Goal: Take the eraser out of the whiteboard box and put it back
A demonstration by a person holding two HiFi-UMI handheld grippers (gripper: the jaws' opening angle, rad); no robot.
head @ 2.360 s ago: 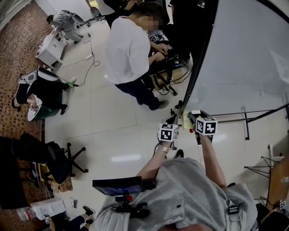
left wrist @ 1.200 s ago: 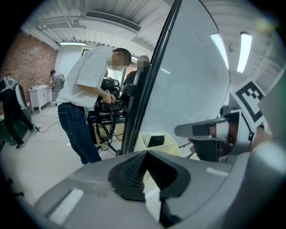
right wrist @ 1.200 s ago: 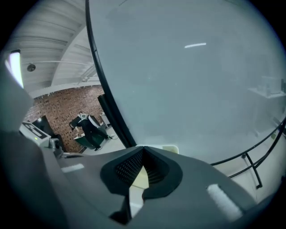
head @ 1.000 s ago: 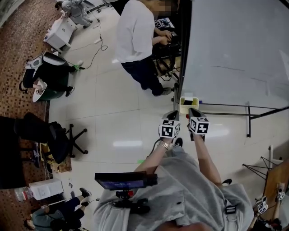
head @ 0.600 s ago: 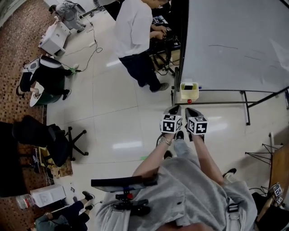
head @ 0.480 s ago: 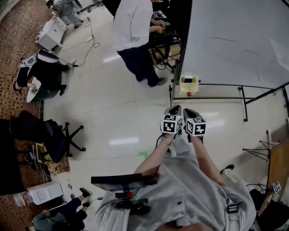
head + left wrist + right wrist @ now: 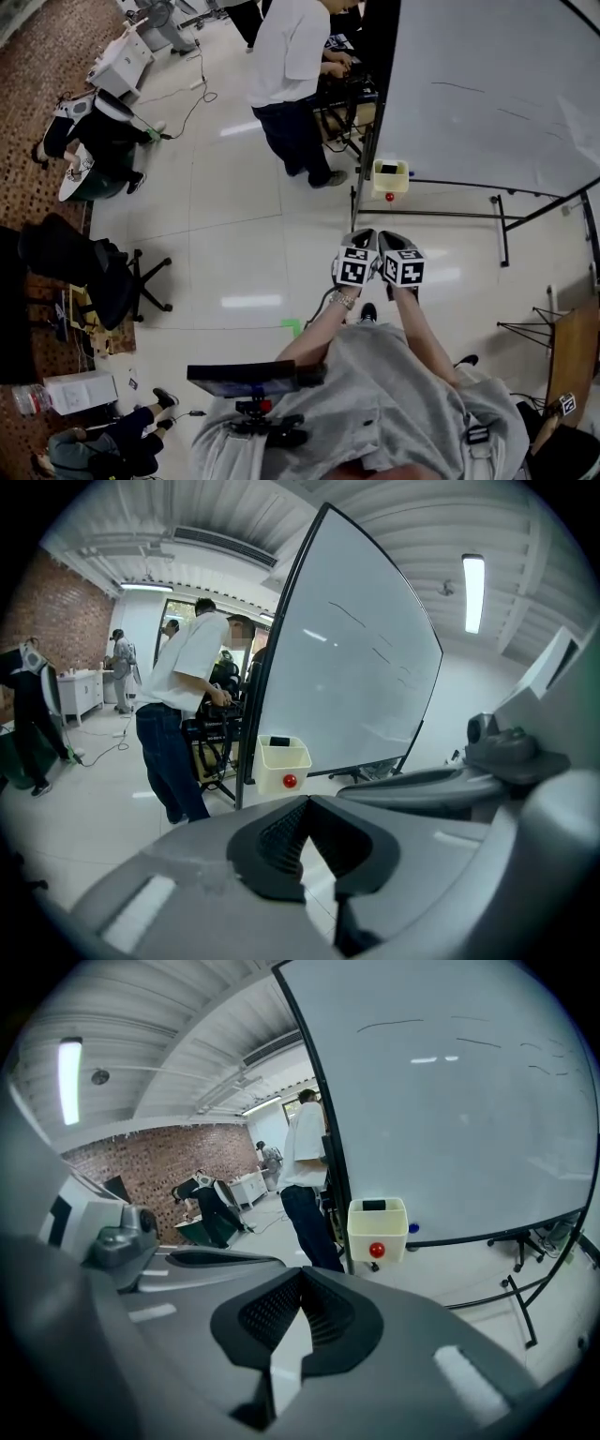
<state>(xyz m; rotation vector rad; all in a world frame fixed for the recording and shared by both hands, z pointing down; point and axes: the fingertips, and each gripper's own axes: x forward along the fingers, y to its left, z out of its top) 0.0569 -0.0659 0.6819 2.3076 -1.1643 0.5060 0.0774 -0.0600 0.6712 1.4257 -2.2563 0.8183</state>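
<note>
Head view showed left tongs (image 7: 364,236) and right tongs (image 7: 388,237) pressed together, empty, well apart from the whiteboard box (image 7: 396,183) holding the eraser (image 7: 388,169)

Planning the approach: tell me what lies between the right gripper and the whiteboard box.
Head view: only floor tiles and the whiteboard stand's low bar lie there.

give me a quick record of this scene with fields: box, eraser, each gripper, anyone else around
box: cream whiteboard box hung at the lower left corner of the whiteboard
eraser: dark eraser inside the box, not yet taken out
left gripper: jaws shut, empty
right gripper: jaws shut, empty
position: both grippers side by side, apart from the box
bystander: person in white shirt standing left of the board
</note>
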